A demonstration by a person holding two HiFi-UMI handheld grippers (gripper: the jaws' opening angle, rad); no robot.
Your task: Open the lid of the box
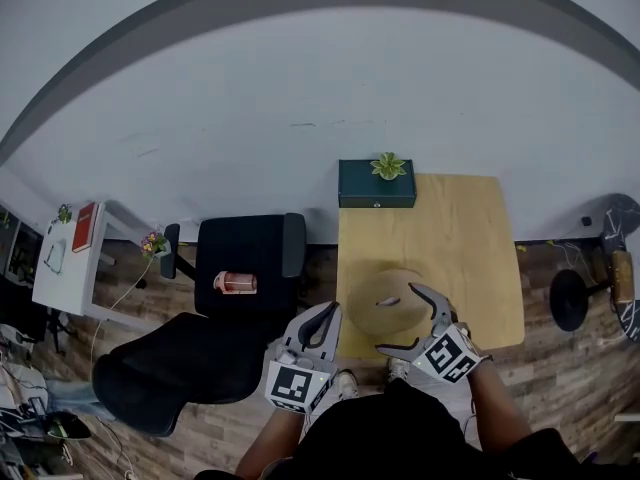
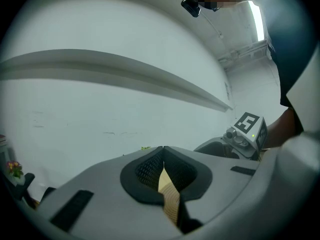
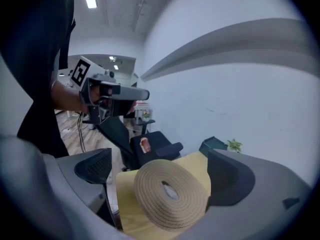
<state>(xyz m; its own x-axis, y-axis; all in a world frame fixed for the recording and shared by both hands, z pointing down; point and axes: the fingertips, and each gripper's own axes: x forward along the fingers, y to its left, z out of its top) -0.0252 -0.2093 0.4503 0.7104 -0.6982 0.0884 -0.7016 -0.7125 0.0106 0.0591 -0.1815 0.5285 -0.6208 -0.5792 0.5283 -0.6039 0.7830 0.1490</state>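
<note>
A round woven box (image 1: 390, 303) with a coiled lid (image 3: 170, 196) sits near the front edge of the light wooden table (image 1: 460, 238). My right gripper (image 1: 396, 318) is open, one jaw on each side of the box; the lid (image 3: 170, 196) lies close to the right pad and apart from the left pad. My left gripper (image 1: 330, 313) hangs off the table's left front corner, beside the box, its jaws shut with nothing between them (image 2: 162, 148). A dark green box (image 1: 376, 185) stands at the table's back edge.
A small potted plant (image 1: 388, 165) stands on the green box. A black office chair (image 1: 240, 258) carrying a pink bottle (image 1: 236, 282) stands left of the table. A white shelf (image 1: 70, 258) is far left, a black stool (image 1: 570, 298) at the right. A white wall runs behind.
</note>
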